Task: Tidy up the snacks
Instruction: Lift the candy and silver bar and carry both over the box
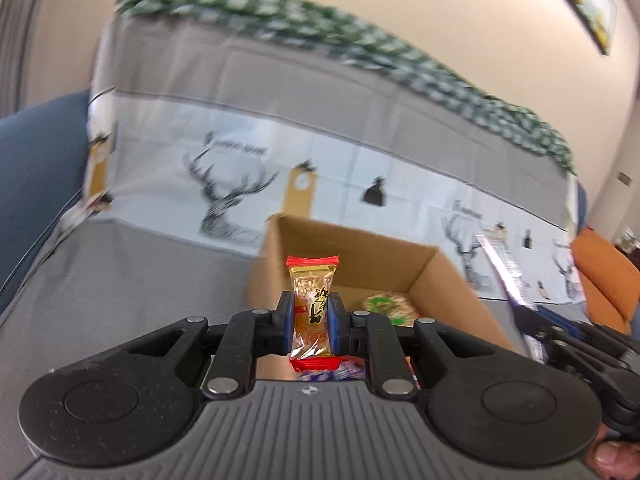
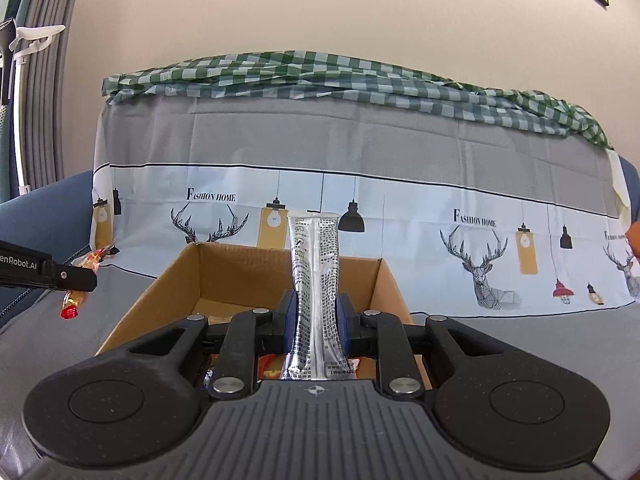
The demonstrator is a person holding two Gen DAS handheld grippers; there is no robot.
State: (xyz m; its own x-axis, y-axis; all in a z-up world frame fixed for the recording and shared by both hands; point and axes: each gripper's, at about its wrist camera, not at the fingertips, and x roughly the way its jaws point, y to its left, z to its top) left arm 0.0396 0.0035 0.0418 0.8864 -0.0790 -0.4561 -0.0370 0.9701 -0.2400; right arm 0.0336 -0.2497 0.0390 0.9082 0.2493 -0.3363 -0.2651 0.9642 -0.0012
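My left gripper (image 1: 311,316) is shut on a gold and red wrapped snack bar (image 1: 313,300), held upright over the near edge of an open cardboard box (image 1: 436,276). A green and white round snack (image 1: 386,308) lies inside the box. My right gripper (image 2: 316,320) is shut on a silver snack packet (image 2: 316,280) that stands upright over the same box (image 2: 168,280). In the left wrist view the right gripper (image 1: 532,316) and its silver packet (image 1: 504,268) appear at the right. The right wrist view shows the left gripper's finger (image 2: 60,276) with the gold bar (image 2: 82,280) at the left.
The box sits on a sofa seat under a grey cloth (image 2: 520,344). A deer and lamp print covers the backrest (image 2: 400,208), with a green checked cloth (image 2: 320,76) on top. A blue armrest (image 1: 36,160) is at the left and an orange cushion (image 1: 604,280) at the right. A fingertip (image 1: 610,456) holds the handle.
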